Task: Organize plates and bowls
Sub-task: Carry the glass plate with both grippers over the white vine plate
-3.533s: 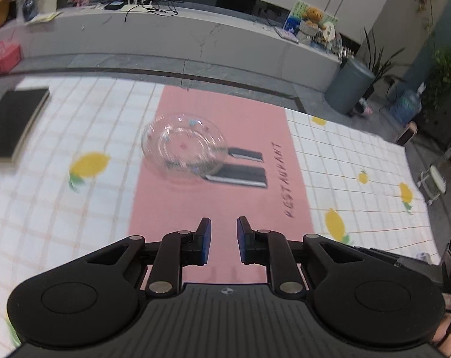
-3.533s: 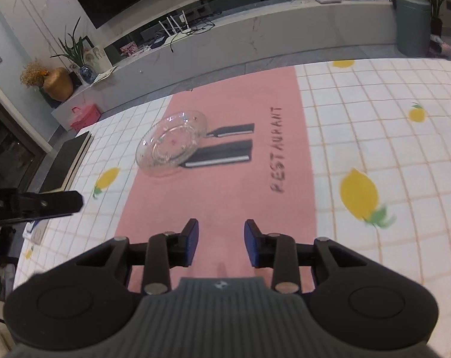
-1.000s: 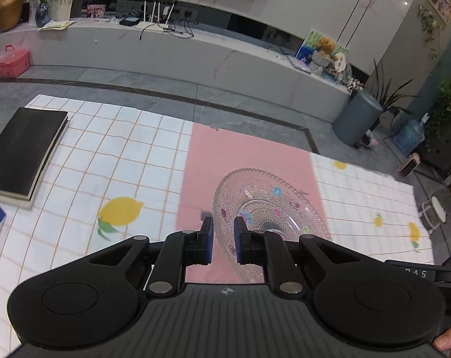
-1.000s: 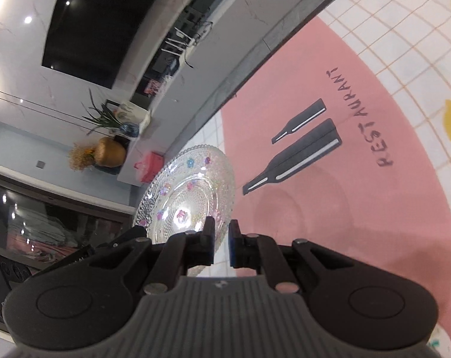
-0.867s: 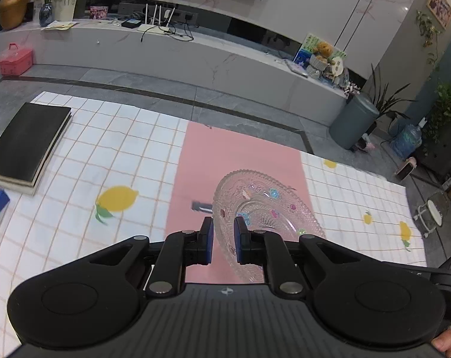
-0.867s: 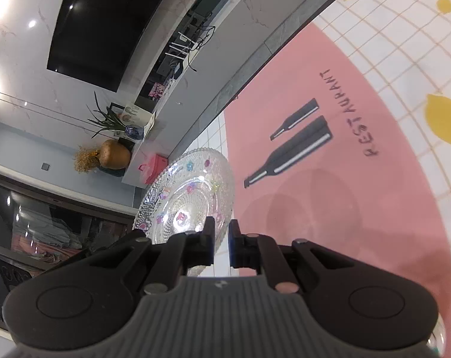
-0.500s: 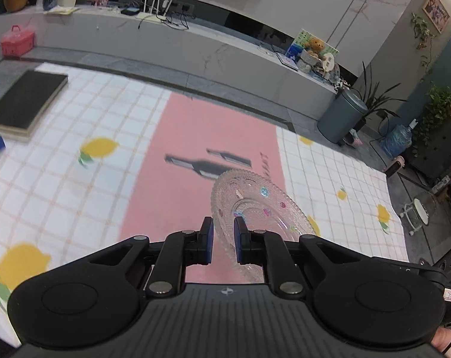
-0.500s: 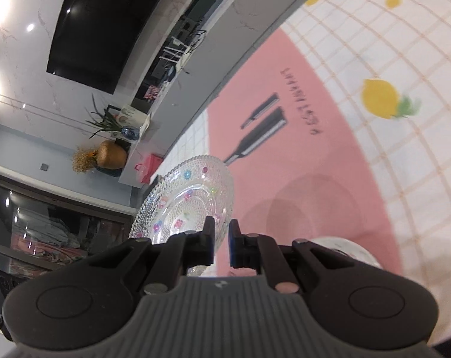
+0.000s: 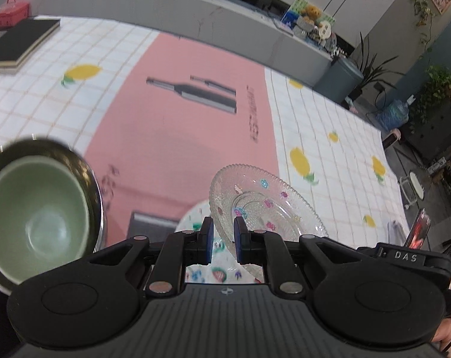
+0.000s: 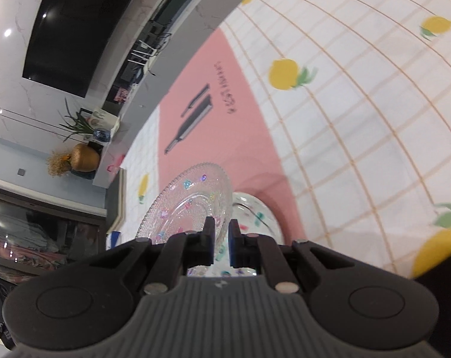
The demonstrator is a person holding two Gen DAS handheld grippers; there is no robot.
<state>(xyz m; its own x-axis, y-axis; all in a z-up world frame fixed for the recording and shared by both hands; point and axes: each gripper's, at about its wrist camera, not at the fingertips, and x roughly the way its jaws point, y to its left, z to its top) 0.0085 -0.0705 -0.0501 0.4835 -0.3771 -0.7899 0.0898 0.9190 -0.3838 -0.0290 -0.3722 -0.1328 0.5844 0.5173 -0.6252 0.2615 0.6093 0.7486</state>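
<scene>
A clear glass plate (image 9: 267, 200) with small coloured flowers is held off the table, tilted. My left gripper (image 9: 223, 238) is shut on its near left rim. In the right wrist view the same glass plate (image 10: 189, 205) shows, with my right gripper (image 10: 221, 240) shut on its opposite rim. Just beneath it lies a white plate with a fruit print (image 9: 195, 220), also seen as the white plate (image 10: 255, 211) from the right. A green bowl (image 9: 37, 217) sits inside a steel bowl (image 9: 89, 173) at the left.
The tablecloth (image 9: 330, 113) is a white grid with lemons around a pink panel with printed bottles (image 9: 195, 92). A black book (image 9: 19, 38) lies far left. A grey bin (image 9: 341, 80) and plants stand past the table's far right edge.
Both grippers carried the glass plate across the table toward the near side and lower. The bowls and the white fruit-print plate have come into view beneath and beside it.
</scene>
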